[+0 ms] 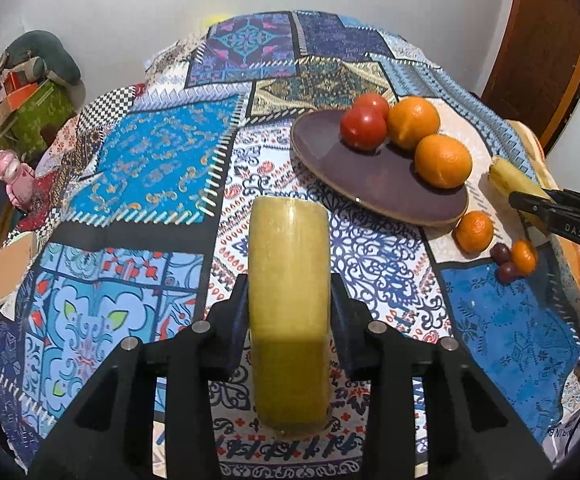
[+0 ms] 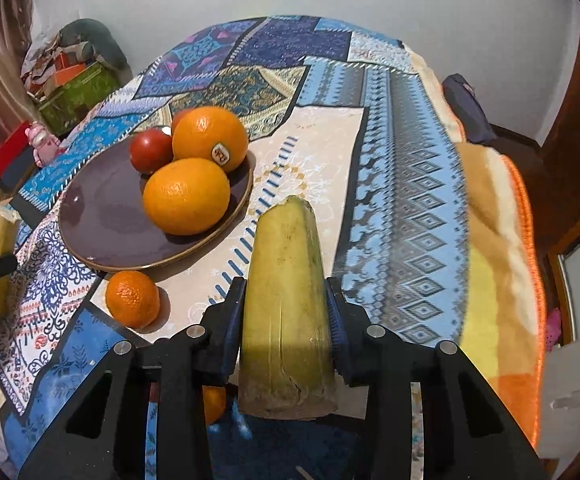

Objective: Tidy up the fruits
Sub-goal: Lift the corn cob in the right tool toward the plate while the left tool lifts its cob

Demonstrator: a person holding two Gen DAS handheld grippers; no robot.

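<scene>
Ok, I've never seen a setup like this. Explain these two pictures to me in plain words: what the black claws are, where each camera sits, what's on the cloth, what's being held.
There is no robot. A person holds a black two-finger gripper in each hand, with a wide-angle camera on each looking along its fingers.

The left gripper is clamped on a yellow-green cut stalk piece. The right gripper is clamped on a similar piece.

On the patterned cloth sits a dark plate with two oranges and tomatoes. A small mandarin lies beside the plate. In the left view another mandarin and dark grapes lie nearer.
</scene>
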